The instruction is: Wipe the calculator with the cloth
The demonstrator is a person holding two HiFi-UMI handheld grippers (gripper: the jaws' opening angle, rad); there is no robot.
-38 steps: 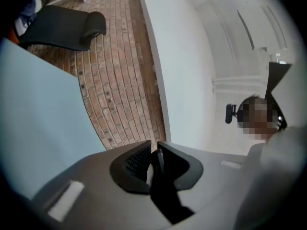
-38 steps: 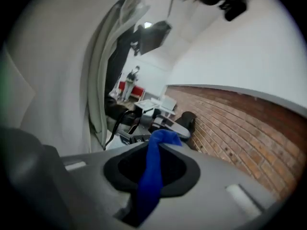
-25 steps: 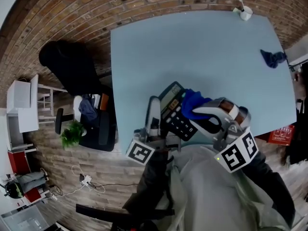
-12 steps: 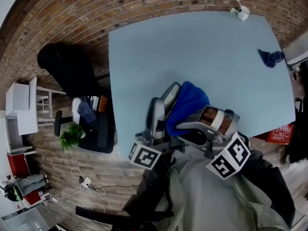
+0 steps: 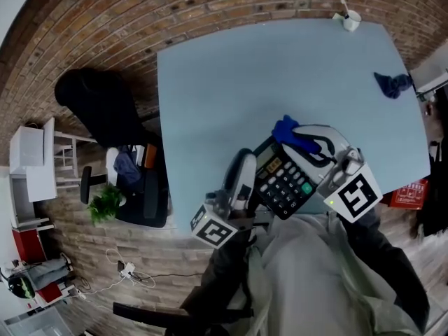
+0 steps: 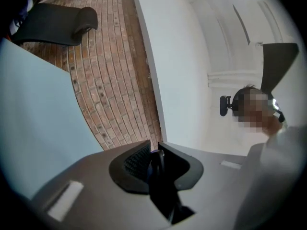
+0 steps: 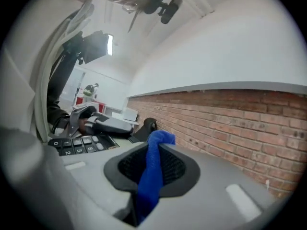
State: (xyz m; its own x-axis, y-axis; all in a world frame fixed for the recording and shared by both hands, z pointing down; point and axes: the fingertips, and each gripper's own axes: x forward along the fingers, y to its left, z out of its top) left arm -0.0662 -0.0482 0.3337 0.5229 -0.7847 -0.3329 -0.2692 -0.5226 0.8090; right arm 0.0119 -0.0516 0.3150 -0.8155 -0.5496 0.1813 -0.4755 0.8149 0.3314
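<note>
One calculator (image 5: 283, 182); one held cloth (image 5: 288, 130), one far cloth (image 5: 390, 84); one cup (image 5: 352, 19).

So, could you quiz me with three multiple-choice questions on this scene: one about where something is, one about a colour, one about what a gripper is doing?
1. Where is the calculator?
A. In the left gripper, by the near edge of the table
B. Lying flat in the table's middle
C. In the right gripper

2. What colour is the cloth in the right gripper?
A. Red
B. White
C. Blue

3. What is the right gripper doing?
A. Standing wide open and empty
B. Shut on the cloth
C. Shut on the calculator

Answers:
1. A: the head view shows the calculator's side caught in the left gripper at the table's near edge.
2. C: the cloth is bright blue in both the head view and the right gripper view.
3. B: the right gripper view shows its pads pressing on the cloth.
</note>
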